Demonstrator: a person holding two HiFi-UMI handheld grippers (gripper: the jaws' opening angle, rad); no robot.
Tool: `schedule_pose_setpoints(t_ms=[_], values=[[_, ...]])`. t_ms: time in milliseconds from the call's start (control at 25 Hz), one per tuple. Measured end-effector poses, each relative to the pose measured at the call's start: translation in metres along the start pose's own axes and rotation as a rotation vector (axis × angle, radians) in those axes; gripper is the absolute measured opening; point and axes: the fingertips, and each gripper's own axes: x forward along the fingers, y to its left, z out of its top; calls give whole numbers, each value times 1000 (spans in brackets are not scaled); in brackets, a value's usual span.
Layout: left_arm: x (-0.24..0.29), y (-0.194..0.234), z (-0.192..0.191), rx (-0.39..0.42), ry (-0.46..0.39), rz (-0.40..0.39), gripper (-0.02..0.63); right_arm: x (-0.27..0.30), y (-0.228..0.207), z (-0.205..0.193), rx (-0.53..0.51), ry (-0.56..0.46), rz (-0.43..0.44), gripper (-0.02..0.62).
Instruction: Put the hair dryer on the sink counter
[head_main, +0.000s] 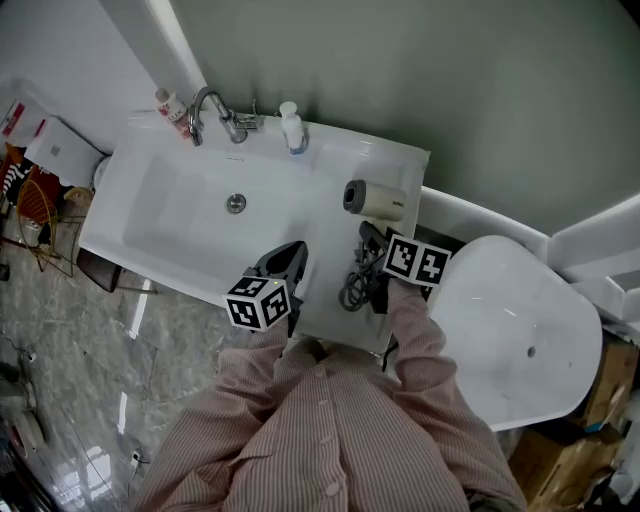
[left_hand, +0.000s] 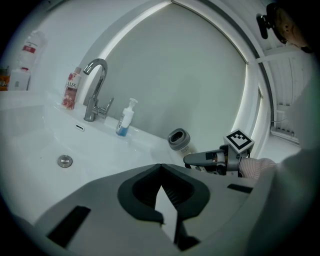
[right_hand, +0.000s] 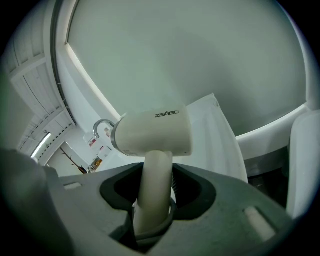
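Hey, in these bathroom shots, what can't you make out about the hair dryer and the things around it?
- Head view: whether the hair dryer touches the sink counter or hangs just above it; the view from above hides its underside.
- Right gripper view: the handle's lower end, hidden by the right gripper shut on it.
- Head view: the plug of the cord, lost in the coil beside that gripper.
- Head view: the pump bottle label, too small.
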Motion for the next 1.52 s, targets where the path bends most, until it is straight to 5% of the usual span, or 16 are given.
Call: schedule_pose_setpoints(t_ms=[920, 1520], values=[[56, 27, -24, -88, 170, -66, -3, 52, -46, -10, -66, 193, -302, 166], [61, 26, -31, -100, 191, -78, -3, 55, -50, -12, -103, 224, -361, 166]])
